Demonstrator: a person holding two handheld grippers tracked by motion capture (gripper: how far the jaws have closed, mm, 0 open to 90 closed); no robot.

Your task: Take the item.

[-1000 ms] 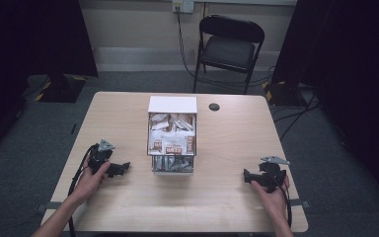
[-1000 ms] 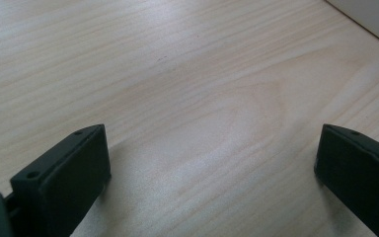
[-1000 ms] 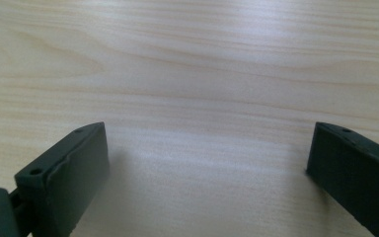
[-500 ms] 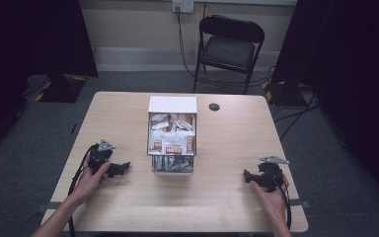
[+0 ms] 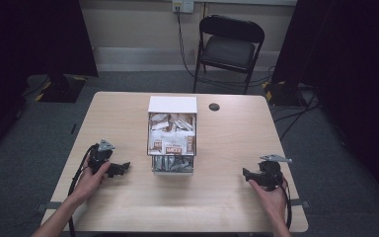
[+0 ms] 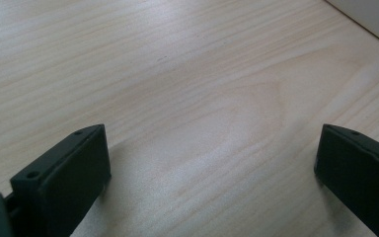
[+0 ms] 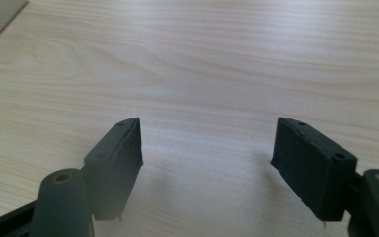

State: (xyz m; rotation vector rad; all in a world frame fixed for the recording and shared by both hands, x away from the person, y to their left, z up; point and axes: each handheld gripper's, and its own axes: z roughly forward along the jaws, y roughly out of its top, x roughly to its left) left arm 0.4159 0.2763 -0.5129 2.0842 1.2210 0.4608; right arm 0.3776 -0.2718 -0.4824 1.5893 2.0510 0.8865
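High view: both tongs, left [image 5: 123,168] and right [image 5: 246,174], rest unmoved on the table [image 5: 217,207], jaws wide and empty, flanking the untouched box of packets [image 5: 172,140] between them

Two arms come in from the bottom of the high view, one on each side, well apart. The left hand [image 5: 94,173] holds the left gripper [image 5: 124,168], which points to the right. The right hand [image 5: 270,190] holds the right gripper [image 5: 245,173], which points to the left. Both grippers sit low. In each gripper view the two black jaws stand wide apart with nothing between them.
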